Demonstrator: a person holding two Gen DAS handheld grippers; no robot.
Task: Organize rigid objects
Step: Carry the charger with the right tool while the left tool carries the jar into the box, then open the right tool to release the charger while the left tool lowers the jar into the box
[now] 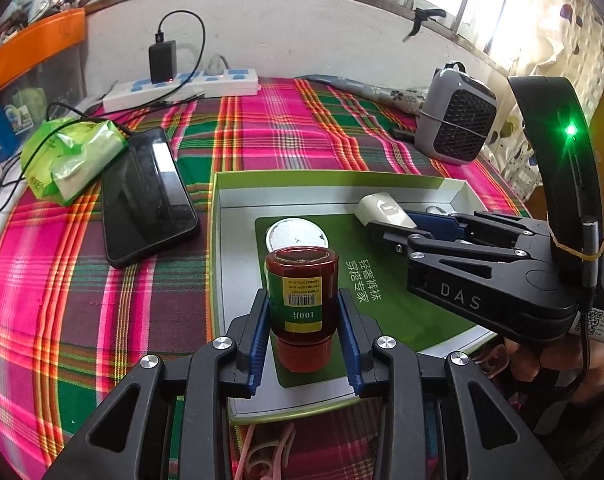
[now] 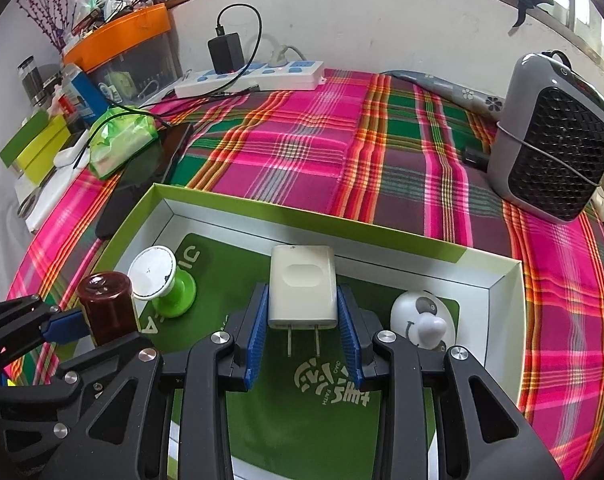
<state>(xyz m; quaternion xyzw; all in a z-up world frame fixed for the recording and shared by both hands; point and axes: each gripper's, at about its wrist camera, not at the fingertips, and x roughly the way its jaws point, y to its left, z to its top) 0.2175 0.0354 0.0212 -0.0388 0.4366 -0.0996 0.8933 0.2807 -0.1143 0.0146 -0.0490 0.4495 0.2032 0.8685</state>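
Over the box [image 2: 502, 280], the left gripper [image 1: 304, 320] clamps an inverted red bottle [image 1: 302, 296], while the right gripper [image 2: 302, 320] pinches a white charger [image 2: 302, 286] just right of it.

Box crowded at left and right, open green floor in the middle front.
Inside shallow box [image 2: 498, 276]: spool [image 2: 159, 280] beside brown bottle [image 1: 302, 304] at left, panda toy [image 2: 420, 316] at right, charger [image 2: 302, 286] mid. Outside: phone [image 1: 149, 196] left, heater [image 2: 550, 136] far right; plaid cloth [image 2: 302, 152] behind free.
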